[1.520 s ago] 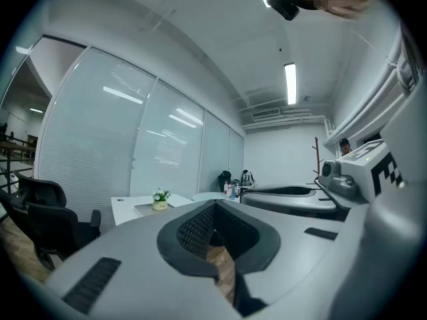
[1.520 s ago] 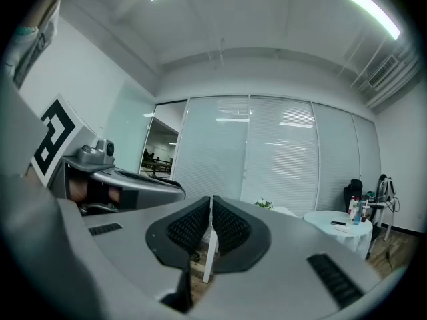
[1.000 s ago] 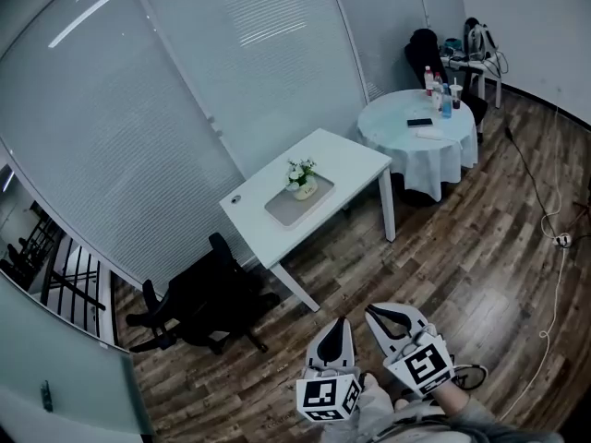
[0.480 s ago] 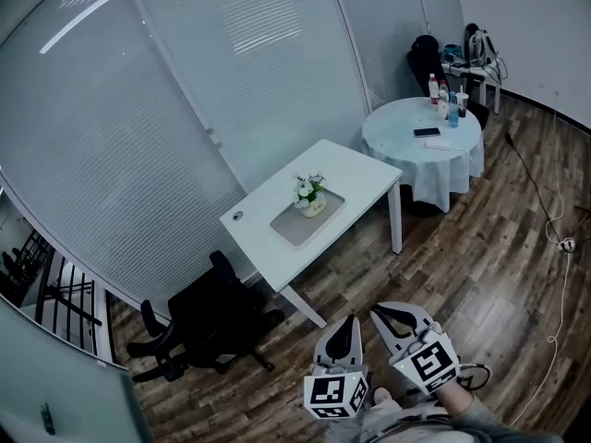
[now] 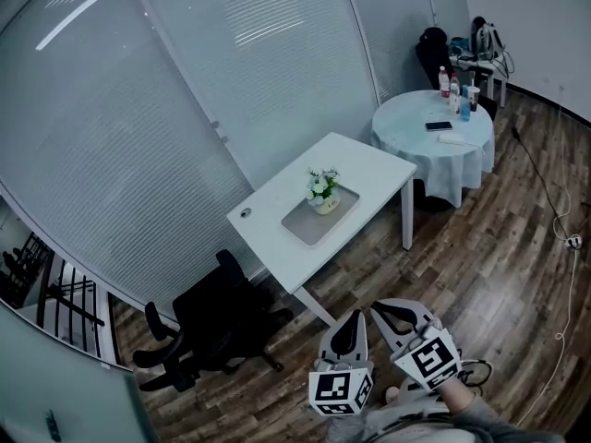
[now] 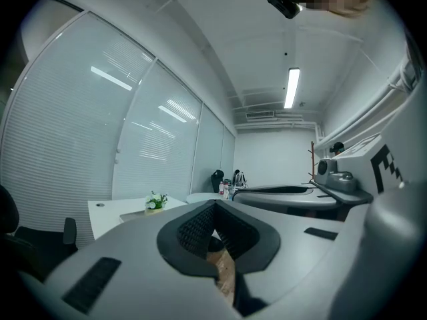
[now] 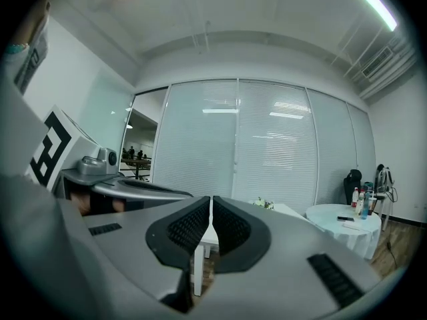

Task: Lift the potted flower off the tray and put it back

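Note:
The potted flower [image 5: 322, 192], white blooms in a pale pot, stands at the far end of a grey tray [image 5: 312, 225] on a white desk [image 5: 268, 233]. Both grippers are low in the head view, well short of the desk, side by side and pointing toward it. My left gripper [image 5: 352, 318] is shut with nothing in it, and so is my right gripper [image 5: 380, 310]. In the left gripper view the flower [image 6: 156, 201] shows small, left of the shut left gripper [image 6: 215, 209]. In the right gripper view the flower [image 7: 265, 205] peeks just over the shut right gripper [image 7: 211, 202].
A black office chair [image 5: 217, 326] stands at the desk's near left corner. A round table with a white cloth [image 5: 434, 146] carries bottles and a phone at the back right. Blinds line the wall behind the desk. Cables [image 5: 563, 247] lie on the wooden floor at the right.
The desk with the flower has grown a little larger and slid right and down in the head view as both grippers advance toward it. Both stay shut.

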Demonstrator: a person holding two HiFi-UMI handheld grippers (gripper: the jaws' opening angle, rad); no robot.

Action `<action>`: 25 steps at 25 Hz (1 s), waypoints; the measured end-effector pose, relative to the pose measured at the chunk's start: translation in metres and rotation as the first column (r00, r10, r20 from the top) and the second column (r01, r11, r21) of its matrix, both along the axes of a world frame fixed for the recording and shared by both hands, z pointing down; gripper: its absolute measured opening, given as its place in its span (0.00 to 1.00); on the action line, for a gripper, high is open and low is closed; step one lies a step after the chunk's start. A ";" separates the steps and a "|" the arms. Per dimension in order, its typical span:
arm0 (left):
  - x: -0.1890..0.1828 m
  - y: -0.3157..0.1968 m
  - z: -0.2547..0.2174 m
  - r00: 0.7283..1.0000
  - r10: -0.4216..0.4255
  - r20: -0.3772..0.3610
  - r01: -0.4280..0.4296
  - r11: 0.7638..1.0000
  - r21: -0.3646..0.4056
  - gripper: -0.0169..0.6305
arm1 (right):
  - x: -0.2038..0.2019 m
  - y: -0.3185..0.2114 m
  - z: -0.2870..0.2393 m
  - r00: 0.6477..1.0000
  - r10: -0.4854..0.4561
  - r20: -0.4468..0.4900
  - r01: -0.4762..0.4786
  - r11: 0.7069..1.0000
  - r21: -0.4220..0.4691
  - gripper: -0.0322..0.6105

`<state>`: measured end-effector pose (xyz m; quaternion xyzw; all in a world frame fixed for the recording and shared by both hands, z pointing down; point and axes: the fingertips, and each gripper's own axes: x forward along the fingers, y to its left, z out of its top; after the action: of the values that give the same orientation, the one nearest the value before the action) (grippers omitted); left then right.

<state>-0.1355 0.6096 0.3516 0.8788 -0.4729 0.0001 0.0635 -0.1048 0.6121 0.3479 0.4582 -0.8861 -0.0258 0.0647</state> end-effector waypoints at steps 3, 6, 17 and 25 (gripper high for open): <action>-0.009 -0.009 0.001 1.000 -0.009 -0.001 0.009 1.000 -0.006 0.04 | -0.007 -0.009 0.003 1.000 -0.006 -0.009 0.006 1.000 -0.015 0.09; -0.016 -0.018 0.004 1.000 -0.020 0.002 0.020 1.000 -0.013 0.04 | -0.012 -0.019 0.007 1.000 -0.013 -0.008 0.012 1.000 -0.027 0.09; 0.003 -0.082 0.006 0.999 -0.045 -0.002 0.045 0.998 -0.032 0.04 | 0.001 -0.082 0.002 0.998 -0.053 -0.016 0.053 0.998 -0.029 0.09; 0.033 -0.142 -0.005 0.997 -0.076 0.014 0.076 0.997 -0.015 0.04 | 0.030 -0.142 -0.011 0.995 -0.098 -0.012 0.098 0.995 -0.010 0.09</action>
<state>-0.1027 0.4677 0.3466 0.8596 -0.5065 0.0073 0.0671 -0.0753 0.4698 0.3372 0.4136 -0.9073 -0.0275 0.0710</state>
